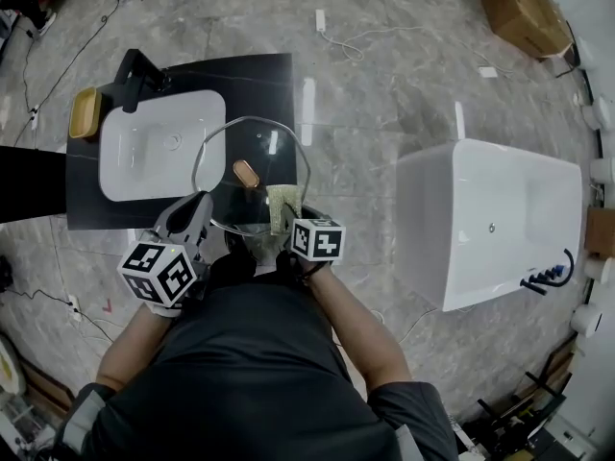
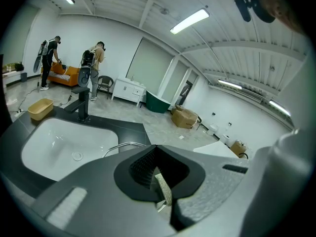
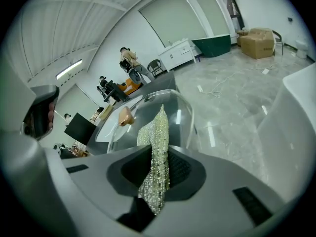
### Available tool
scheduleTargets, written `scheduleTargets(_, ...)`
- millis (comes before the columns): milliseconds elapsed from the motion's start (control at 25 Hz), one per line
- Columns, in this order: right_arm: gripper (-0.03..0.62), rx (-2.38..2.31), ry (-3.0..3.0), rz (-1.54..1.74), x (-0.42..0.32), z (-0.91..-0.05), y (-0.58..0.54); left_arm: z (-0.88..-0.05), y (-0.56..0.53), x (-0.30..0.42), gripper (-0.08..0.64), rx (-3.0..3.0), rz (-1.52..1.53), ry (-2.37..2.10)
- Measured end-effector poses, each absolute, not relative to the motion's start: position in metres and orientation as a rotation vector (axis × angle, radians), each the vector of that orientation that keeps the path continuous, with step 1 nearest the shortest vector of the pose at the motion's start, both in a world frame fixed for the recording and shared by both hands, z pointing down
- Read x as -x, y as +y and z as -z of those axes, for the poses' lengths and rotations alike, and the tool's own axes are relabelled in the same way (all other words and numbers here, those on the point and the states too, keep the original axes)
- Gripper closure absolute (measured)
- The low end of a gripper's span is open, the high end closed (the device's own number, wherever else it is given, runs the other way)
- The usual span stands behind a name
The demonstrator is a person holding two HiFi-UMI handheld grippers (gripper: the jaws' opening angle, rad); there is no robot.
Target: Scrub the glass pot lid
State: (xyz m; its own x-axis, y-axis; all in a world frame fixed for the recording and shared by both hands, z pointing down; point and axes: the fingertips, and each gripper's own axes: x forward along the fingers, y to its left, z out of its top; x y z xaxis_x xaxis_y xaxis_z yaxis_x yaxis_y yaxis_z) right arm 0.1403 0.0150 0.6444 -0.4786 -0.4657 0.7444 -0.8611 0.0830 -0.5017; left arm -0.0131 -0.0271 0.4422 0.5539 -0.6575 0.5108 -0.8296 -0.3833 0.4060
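Nearest the person, the left hand-held gripper (image 1: 195, 211) is closed on what looks like the lower left rim of the glass pot lid (image 1: 271, 150). It holds the lid over the right part of the dark table (image 1: 252, 73). The right hand-held gripper (image 3: 155, 181) is clamped on a glittery yellow-green scrubbing cloth (image 3: 154, 142). The cloth's free end lies against the glass just beside the lid's tan knob (image 1: 247, 173).

Scrubbing well likely calls for a firm left grip, with the cloth pressed flat and swept in overlapping circles around the knob and out to the edge.

The lid is clear, round and thin-rimmed, with no suds visible.

Beyond it sits 1 white sink basin (image 1: 159, 147) with a black faucet (image 1: 135, 73). A white bathtub (image 1: 490, 219) stands well apart at the right.
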Motion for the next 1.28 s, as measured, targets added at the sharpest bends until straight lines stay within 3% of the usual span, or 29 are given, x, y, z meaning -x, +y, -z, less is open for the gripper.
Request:
scheduleTargets(320,0.526,-1.406,-1.904,-1.353,-0.218,-0.636,-0.015,-0.434,-0.033,0.017,0.560,-2.123,-0.293,-1.248)
scheduleTargets(520,0.526,-1.324,-1.962,-1.124,-0.224,-0.606,-0.077,-0.430,-0.033,0.059,0.560,-2.065,-0.235,-1.345)
scheduleTargets(880,0.526,-1.037,-1.971,-0.640,-0.123,-0.586,-0.213,-0.430,-0.017,0.152,0.560,-1.900,-0.110,-1.525)
scheduleTargets(1280,0.528,-0.587,-1.799,-0.322,0.015,-0.637,-0.198,-0.456,0.004,0.210,0.560,-1.753,-0.015,-1.566)
